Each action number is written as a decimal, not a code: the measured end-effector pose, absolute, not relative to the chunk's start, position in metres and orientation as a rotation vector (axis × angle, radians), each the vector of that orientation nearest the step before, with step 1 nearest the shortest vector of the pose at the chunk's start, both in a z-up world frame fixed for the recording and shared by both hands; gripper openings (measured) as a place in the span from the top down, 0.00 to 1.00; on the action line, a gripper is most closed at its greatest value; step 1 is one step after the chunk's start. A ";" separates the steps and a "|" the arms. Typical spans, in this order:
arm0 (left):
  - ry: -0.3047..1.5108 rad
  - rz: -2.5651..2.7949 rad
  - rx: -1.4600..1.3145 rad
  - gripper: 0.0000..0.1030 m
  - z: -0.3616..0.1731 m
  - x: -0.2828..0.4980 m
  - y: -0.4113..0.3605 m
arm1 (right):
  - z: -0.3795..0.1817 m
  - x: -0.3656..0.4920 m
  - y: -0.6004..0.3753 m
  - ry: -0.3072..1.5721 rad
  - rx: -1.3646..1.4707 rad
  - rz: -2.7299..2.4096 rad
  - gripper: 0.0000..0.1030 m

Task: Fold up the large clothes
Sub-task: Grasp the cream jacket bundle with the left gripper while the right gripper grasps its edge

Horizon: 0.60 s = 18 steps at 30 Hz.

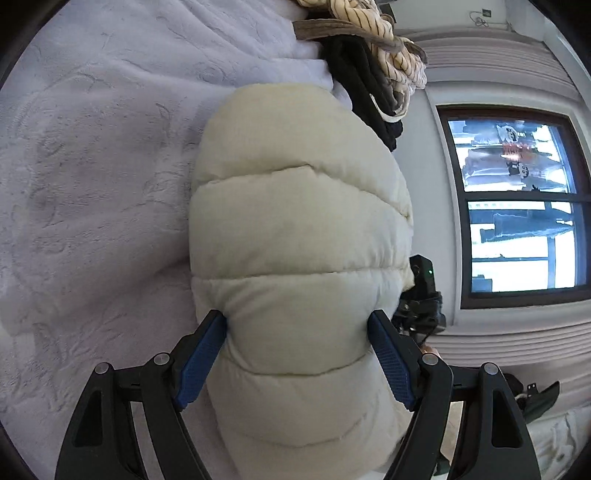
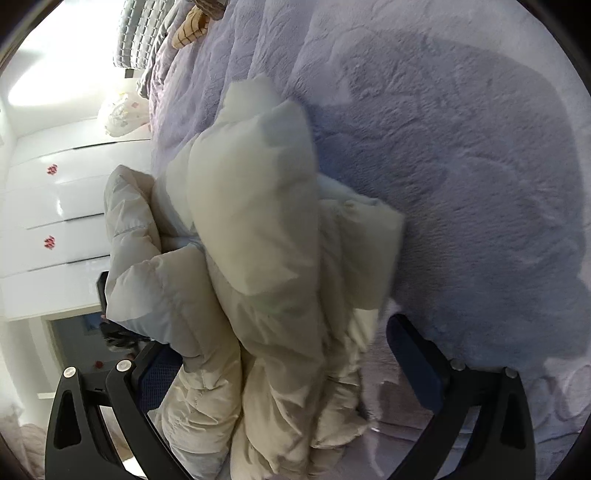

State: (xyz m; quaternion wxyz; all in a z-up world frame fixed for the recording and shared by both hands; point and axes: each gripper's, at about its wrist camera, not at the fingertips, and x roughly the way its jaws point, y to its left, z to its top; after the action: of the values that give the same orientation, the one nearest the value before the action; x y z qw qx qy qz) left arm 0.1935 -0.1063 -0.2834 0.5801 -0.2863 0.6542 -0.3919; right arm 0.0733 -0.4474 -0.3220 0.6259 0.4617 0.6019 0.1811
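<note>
A cream puffy down jacket (image 1: 295, 221) lies bunched on a lavender fleece blanket (image 1: 92, 184). My left gripper (image 1: 297, 317) is shut on a thick quilted fold of it, and both blue pads (image 1: 201, 362) dent the padding. In the right wrist view the same jacket (image 2: 255, 229) runs up between the fingers of my right gripper (image 2: 273, 336). Those jaws stand wide; the right pad (image 2: 413, 354) is clear of the fabric with blanket showing in the gap, and the left pad is half hidden behind a sleeve. The black housing of the other gripper (image 1: 421, 295) peeks out beside the jacket.
A heap of other clothes sits at the blanket's far edge: a cream striped garment (image 1: 388, 48) over black ones (image 1: 365, 96). A window (image 1: 517, 199) lies beyond. White drawers (image 2: 55, 206) and grey folded bedding (image 2: 140, 33) line the bed's other side.
</note>
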 end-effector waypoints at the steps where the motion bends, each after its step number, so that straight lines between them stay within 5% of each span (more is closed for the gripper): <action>1: 1.528 -0.905 -0.669 0.23 -0.285 0.193 -0.106 | -0.322 0.074 -0.445 1.379 1.064 0.420 0.00; 14: 1.497 -0.777 -0.402 0.15 -0.273 0.180 -0.142 | -0.328 0.072 -0.425 1.354 1.128 0.390 0.01; 18: 1.468 -0.759 -0.301 0.25 -0.259 0.177 -0.155 | -0.326 0.066 -0.421 1.349 1.159 0.361 0.20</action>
State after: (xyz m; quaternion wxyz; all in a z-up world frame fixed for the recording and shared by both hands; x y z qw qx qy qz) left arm 0.1769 -0.1550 -0.2591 0.6678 -0.1333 0.6505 -0.3363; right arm 0.0657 -0.4209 -0.3264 0.6159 0.5032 0.5856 0.1566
